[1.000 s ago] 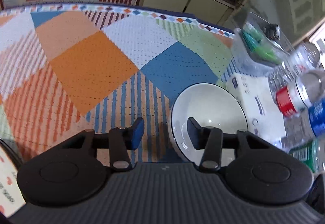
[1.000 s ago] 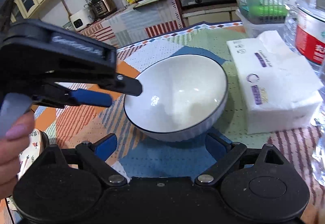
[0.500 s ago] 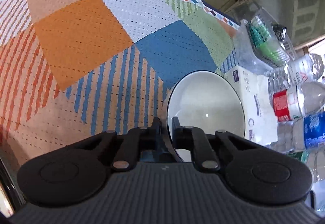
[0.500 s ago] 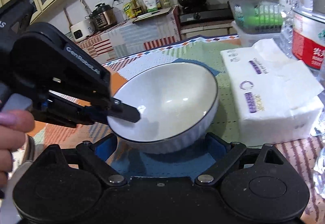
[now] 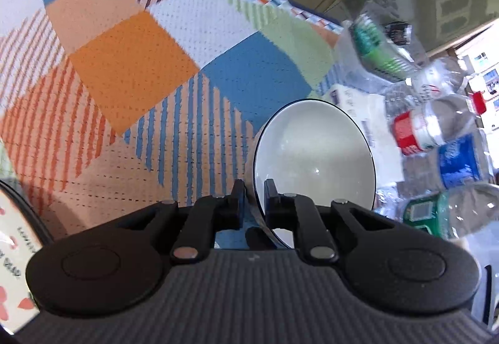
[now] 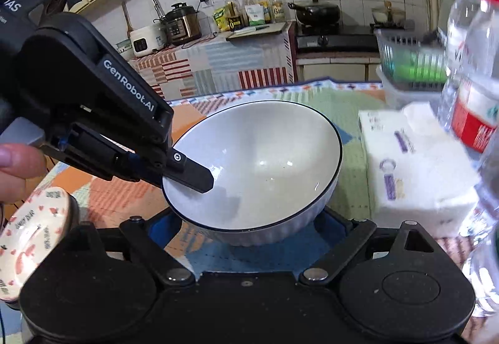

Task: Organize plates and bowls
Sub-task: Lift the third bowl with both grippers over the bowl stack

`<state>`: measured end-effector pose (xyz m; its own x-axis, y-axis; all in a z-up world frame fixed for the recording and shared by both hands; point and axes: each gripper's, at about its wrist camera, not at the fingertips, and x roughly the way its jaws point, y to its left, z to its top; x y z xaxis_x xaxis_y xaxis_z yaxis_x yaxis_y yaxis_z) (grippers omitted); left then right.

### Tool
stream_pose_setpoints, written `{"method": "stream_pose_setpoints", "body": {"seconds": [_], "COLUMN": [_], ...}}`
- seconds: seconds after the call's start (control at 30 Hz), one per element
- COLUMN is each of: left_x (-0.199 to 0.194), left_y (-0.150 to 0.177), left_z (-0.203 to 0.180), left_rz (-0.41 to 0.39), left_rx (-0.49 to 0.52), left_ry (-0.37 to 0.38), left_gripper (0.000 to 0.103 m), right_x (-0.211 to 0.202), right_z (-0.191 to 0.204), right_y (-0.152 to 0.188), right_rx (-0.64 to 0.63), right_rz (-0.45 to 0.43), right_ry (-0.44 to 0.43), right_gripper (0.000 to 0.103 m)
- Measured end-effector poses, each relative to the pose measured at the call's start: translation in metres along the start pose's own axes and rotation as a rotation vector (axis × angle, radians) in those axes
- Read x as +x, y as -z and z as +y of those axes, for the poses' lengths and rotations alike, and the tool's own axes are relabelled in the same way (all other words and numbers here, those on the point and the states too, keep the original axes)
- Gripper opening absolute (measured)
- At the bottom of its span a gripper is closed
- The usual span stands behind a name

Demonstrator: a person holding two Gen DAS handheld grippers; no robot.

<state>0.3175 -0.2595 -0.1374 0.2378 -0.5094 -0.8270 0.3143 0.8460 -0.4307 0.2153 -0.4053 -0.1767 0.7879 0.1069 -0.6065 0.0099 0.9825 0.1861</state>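
A white bowl (image 5: 315,157) with a thin dark rim is held off the patterned tablecloth and tilted. My left gripper (image 5: 252,194) is shut on the bowl's near rim, one finger inside and one outside. In the right wrist view the bowl (image 6: 265,163) is lifted just ahead of my right gripper (image 6: 249,228), and the left gripper (image 6: 190,174) pinches its left rim. My right gripper is open and empty, its fingers spread below the bowl. A plate with red heart marks (image 6: 28,244) lies at the lower left, also at the left edge of the left wrist view (image 5: 12,247).
A white tissue pack (image 6: 414,163) lies right of the bowl. Several water bottles (image 6: 474,88) stand at the right edge. A clear basket with green items (image 6: 411,63) sits behind them. The patterned tablecloth (image 5: 131,69) spreads to the left.
My left gripper closed on the bowl's rim, then lifted and tilted the bowl off the cloth. My right gripper stayed open below it.
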Motion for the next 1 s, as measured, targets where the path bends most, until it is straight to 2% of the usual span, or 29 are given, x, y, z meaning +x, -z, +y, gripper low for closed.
{"method": "stream_pose_setpoints", "body": {"seconds": [0.3, 0.47, 0.6, 0.8, 1.0], "left_x": [-0.06, -0.094, -0.121, -0.149, -0.157], "left_y": [0.019, 0.035, 0.051, 0.075, 0.099], "left_z": [-0.02, -0.025, -0.032, -0.021, -0.005], "left_rz": [-0.027, -0.035, -0.052, -0.064, -0.04], "left_rx": [0.052, 0.056, 0.082, 0.09, 0.078], "left_ry": [-0.01, -0.007, -0.034, -0.043, -0.05], "left_gripper": [0.012, 0.012, 0.013, 0.013, 0.013], "right_x": [-0.05, -0.081, -0.1, -0.12, -0.127], "right_z": [0.023, 0.037, 0.052, 0.069, 0.082], "right_y": [-0.022, -0.027, -0.028, -0.025, -0.01], "right_rx": [-0.01, -0.062, -0.114, -0.163, -0.196], "right_rz": [-0.006, -0.007, -0.032, -0.037, -0.03], "right_ry": [-0.007, -0.021, -0.03, -0.089, -0.145], "right_gripper": [0.094, 0.094, 0.094, 0.094, 0.094]}}
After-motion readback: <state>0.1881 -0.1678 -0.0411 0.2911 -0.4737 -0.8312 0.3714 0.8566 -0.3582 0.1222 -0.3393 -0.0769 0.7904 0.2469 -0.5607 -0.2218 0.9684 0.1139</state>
